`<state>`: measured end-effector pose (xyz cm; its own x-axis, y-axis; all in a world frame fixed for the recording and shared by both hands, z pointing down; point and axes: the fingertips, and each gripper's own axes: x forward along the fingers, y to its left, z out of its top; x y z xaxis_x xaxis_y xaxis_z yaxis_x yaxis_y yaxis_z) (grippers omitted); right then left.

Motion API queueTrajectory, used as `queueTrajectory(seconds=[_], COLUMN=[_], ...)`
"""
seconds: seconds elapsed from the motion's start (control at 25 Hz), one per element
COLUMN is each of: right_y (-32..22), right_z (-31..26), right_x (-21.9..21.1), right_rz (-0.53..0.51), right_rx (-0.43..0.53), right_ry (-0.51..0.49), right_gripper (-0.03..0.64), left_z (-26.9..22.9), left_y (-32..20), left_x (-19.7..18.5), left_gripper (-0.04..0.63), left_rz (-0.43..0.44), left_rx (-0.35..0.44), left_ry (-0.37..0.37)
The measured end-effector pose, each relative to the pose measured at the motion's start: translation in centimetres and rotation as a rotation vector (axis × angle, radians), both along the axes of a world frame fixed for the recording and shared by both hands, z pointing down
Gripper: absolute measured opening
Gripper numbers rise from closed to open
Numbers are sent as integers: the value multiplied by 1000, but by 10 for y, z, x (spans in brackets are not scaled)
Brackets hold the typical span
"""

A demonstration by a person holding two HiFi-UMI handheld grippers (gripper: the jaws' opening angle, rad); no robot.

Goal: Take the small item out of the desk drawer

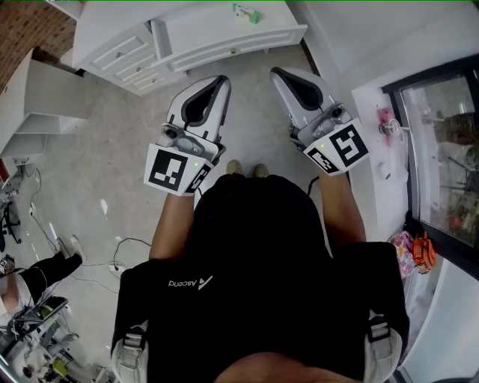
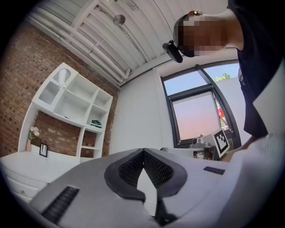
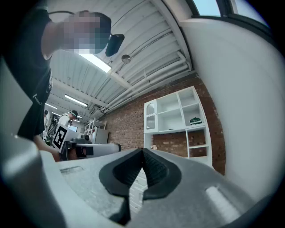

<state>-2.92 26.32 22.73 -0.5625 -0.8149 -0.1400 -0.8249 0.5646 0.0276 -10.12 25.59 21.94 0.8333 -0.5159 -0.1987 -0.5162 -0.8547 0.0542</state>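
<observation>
Head view: the left gripper and the right gripper are held side by side, apart, tips toward the white desk across a bare strip of grey floor. The desk's drawers lie ahead and to the left of the left gripper, their fronts shut, so the small item inside cannot be seen. A small green object lies on the desktop. A window and white wall crowd the right side; the left is roomier.

Left gripper view: its claw is clenched, tips meeting, nothing between. Only from here up does a white shelf unit on a brick wall show.

Right gripper view: this claw is likewise clenched and empty. A second person stands far off at the left.
</observation>
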Motion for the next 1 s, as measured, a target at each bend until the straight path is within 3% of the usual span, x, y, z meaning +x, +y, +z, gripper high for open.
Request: queueTrajectory(seconds=[0.52,1.0], right_y=[-26,-54], right_z=[6,16], right_x=[-7,-12], right_rz=[20,112], right_rx=[-22,-35], right_ry=[-21,-14], right_gripper=[2,2], left_z=[5,18], left_y=[-26,-69], left_x=[-15,-55], left_gripper=[-2,-2], left_rz=[11,19], left_rx=[-10,-11], left_ry=[0,21])
